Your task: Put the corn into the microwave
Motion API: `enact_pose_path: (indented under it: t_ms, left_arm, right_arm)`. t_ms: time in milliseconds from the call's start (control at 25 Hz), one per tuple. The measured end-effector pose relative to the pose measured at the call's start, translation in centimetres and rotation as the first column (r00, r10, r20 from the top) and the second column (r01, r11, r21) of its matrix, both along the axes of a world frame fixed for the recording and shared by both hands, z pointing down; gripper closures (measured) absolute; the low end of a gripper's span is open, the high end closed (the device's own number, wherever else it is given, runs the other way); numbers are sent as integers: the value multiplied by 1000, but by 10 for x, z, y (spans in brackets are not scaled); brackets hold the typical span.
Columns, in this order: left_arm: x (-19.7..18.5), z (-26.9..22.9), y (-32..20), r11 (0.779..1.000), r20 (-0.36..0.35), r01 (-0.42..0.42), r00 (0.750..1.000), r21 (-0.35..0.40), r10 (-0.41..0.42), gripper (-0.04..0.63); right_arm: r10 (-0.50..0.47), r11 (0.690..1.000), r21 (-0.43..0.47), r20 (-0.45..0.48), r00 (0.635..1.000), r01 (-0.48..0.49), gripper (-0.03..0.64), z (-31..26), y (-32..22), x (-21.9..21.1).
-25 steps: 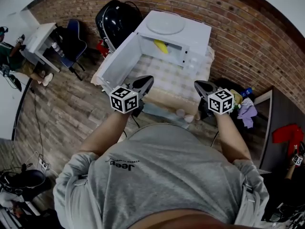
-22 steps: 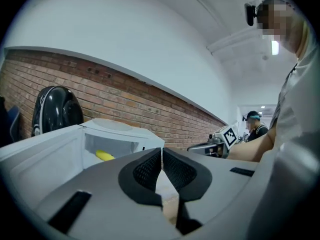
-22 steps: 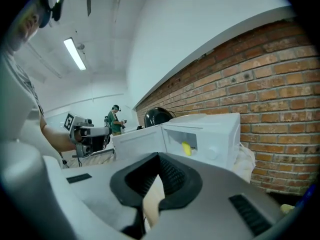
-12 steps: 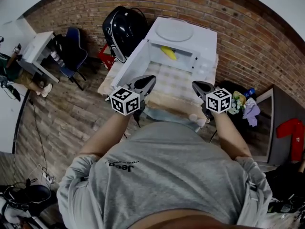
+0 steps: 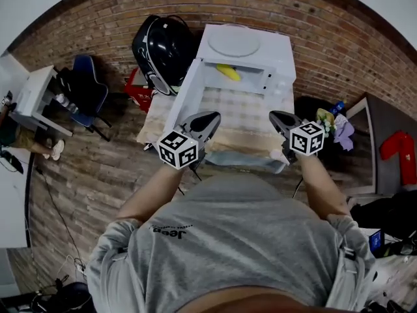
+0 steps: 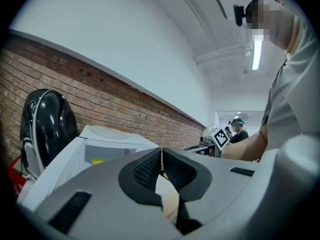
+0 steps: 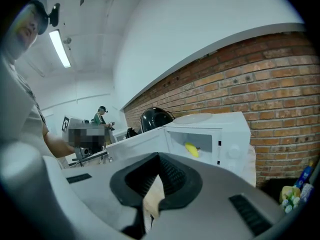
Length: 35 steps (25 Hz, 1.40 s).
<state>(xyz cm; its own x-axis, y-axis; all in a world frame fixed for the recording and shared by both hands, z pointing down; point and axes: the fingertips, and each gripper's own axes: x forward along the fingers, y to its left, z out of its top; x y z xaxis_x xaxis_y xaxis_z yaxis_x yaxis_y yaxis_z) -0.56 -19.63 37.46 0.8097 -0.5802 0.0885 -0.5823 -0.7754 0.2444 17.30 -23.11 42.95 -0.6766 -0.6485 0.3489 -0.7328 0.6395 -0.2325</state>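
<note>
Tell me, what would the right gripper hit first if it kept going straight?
Probably the white microwave, near its open cavity holding the corn, though the checkered tablecloth may come first; depth is unclear.

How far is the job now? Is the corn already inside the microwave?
Done: the corn lies inside the microwave. In hand: nothing. The left gripper and right gripper are both shut and empty, held apart from the microwave. Left: the door stands open, so closing it may be the only step remaining, though the task does not ask for it.
</note>
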Motion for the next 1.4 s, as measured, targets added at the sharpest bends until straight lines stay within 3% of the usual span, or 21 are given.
enact_pose_path:
  t_ms: [160, 320, 840, 1120, 1400]
  left_arm:
    - [4, 3, 0, 998, 3, -66, 998, -4, 66, 568]
    - [17, 2, 0, 997, 1, -74, 997, -6, 74, 568]
    - [91, -18, 18, 998, 25, 63, 998, 14, -63, 568]
    - [123, -13, 31, 994, 39, 106, 994, -30, -105, 567]
    - [100, -14, 26, 999, 54, 47, 997, 8, -47, 568]
  right_arm:
    - [45, 999, -7, 29, 999, -45, 598, -5, 10, -4]
    - [50, 999, -1, 19, 999, -50, 597, -8, 17, 10]
    - [-50, 998, 38, 58, 997, 48, 598, -26, 20, 94]
    - [-92, 996, 27, 92, 991, 90, 598, -19, 26, 123]
    - [-11, 1000, 18, 116, 993, 9, 598, -15, 25, 109]
